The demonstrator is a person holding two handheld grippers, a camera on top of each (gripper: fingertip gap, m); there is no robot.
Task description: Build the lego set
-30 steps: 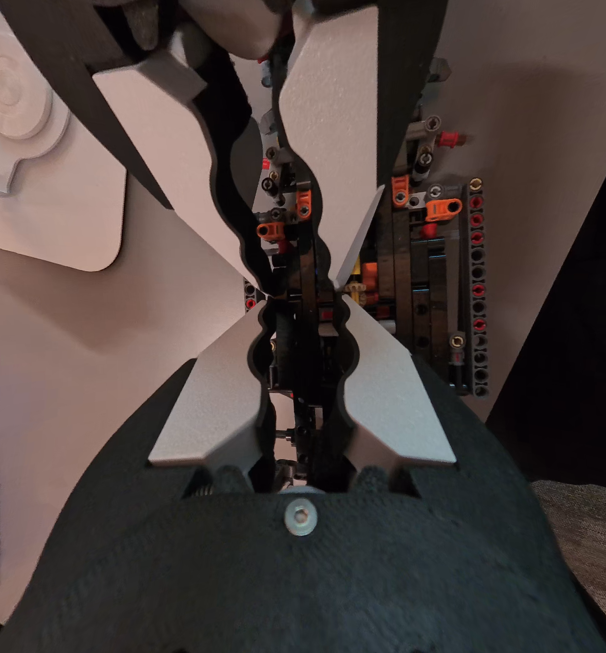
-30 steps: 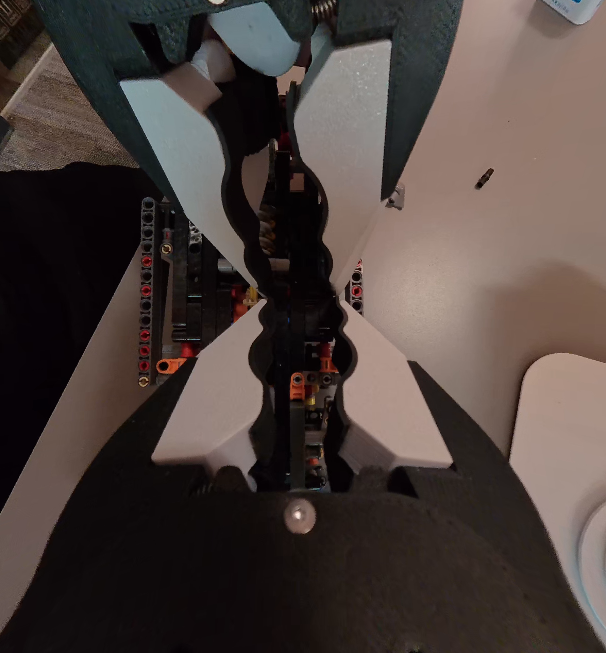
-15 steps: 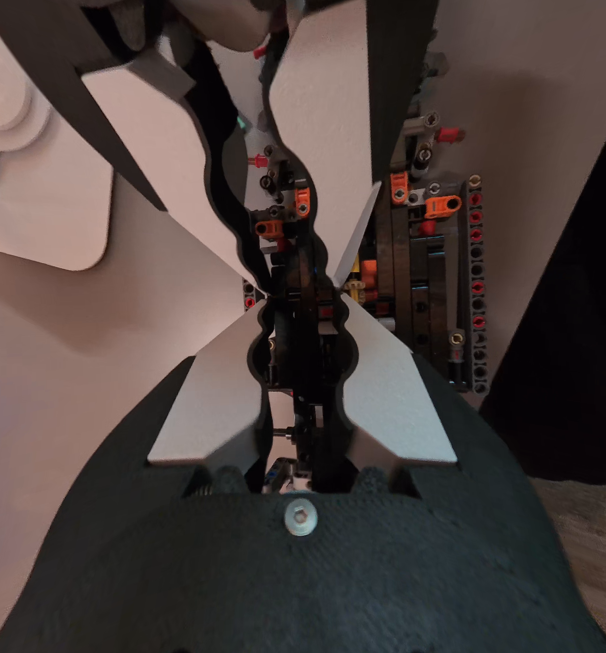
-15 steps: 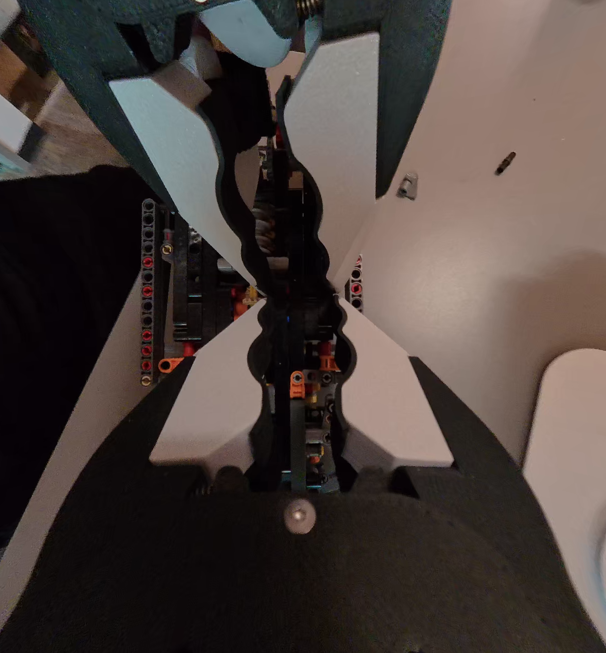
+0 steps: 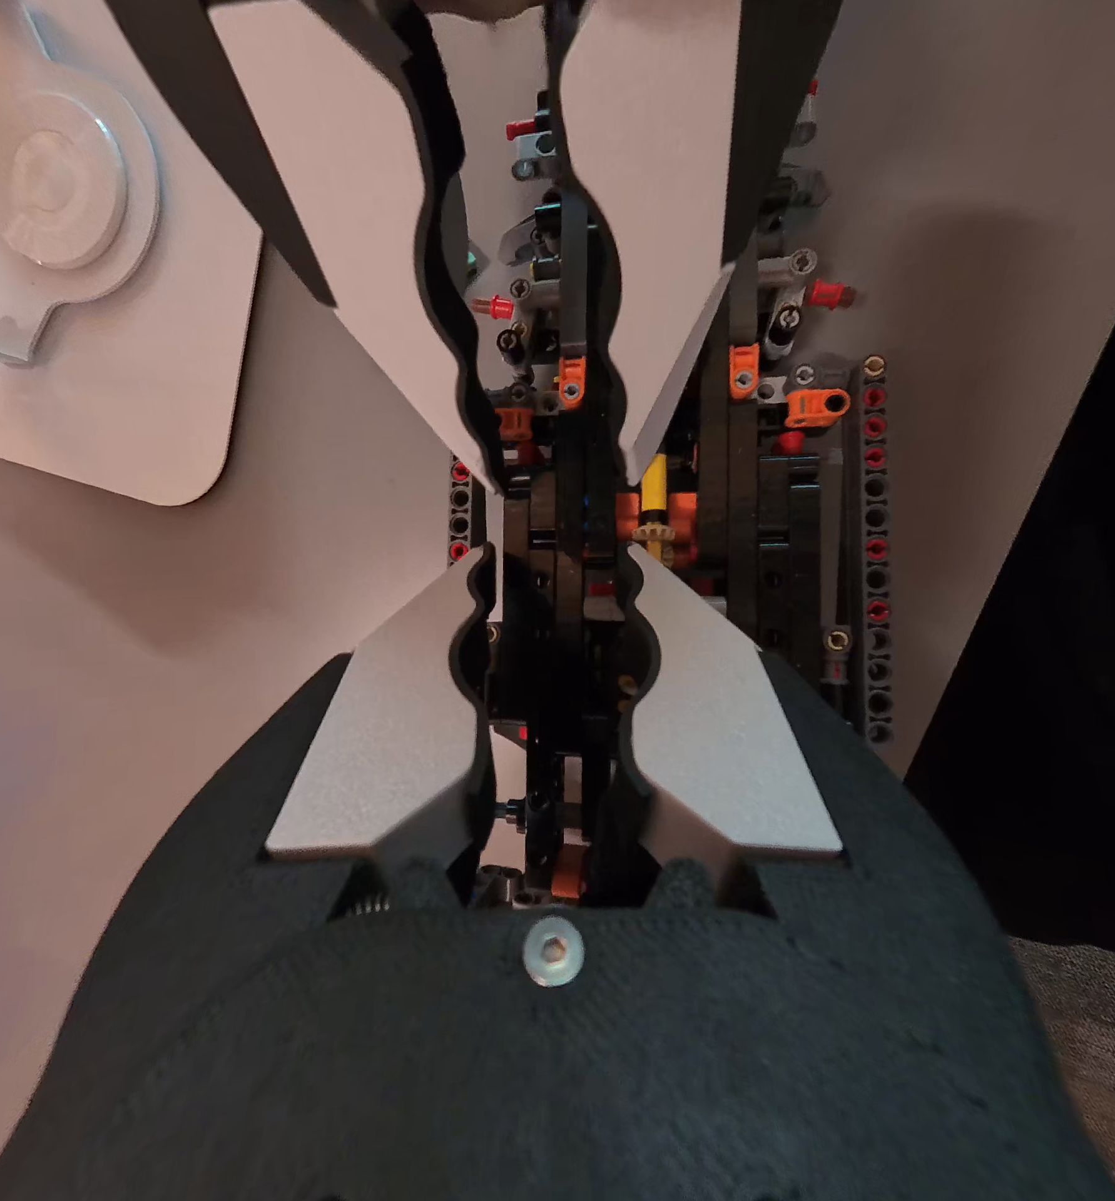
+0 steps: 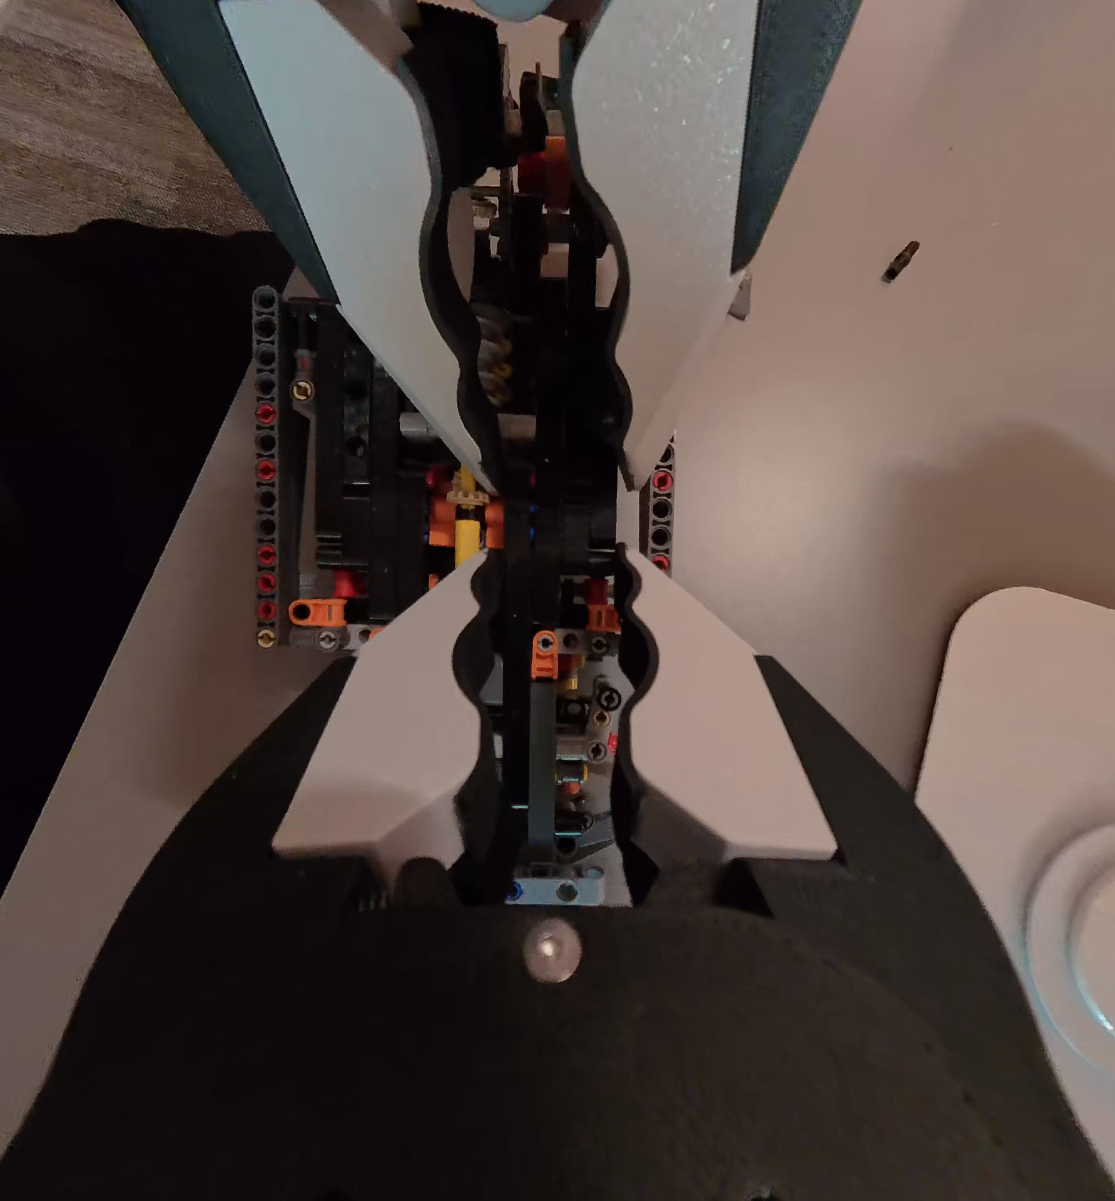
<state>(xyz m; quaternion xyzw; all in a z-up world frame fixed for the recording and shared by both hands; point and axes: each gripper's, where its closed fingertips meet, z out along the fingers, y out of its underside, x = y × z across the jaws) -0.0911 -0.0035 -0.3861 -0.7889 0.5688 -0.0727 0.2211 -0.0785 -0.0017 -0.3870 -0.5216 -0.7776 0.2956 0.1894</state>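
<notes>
I hold my left hand-held gripper [image 5: 558, 559] and right hand-held gripper [image 6: 551, 559] clamped tip-to-tip on the lego chassis [image 5: 795, 520], its long axis running between them along the bench [image 6: 834, 422] edge.

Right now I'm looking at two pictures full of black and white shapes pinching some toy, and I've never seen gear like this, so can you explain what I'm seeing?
These are two hand-held pinching tools, each carried by a person, with a camera on each that looks out along its own two fingers. One picture comes from the left gripper, the other from the right gripper. The black bulk at the bottom is the tool's body, and the white wedges with wavy black pads are its fingers. The shapes coming in from the top are the other tool, facing it.

Both are closed on the same thing from opposite ends: a long black lego model with orange and red connectors. It sits over a pale table. A small dark loose pin lies on the table, and a white tray with a round dish sits to one side.
</notes>
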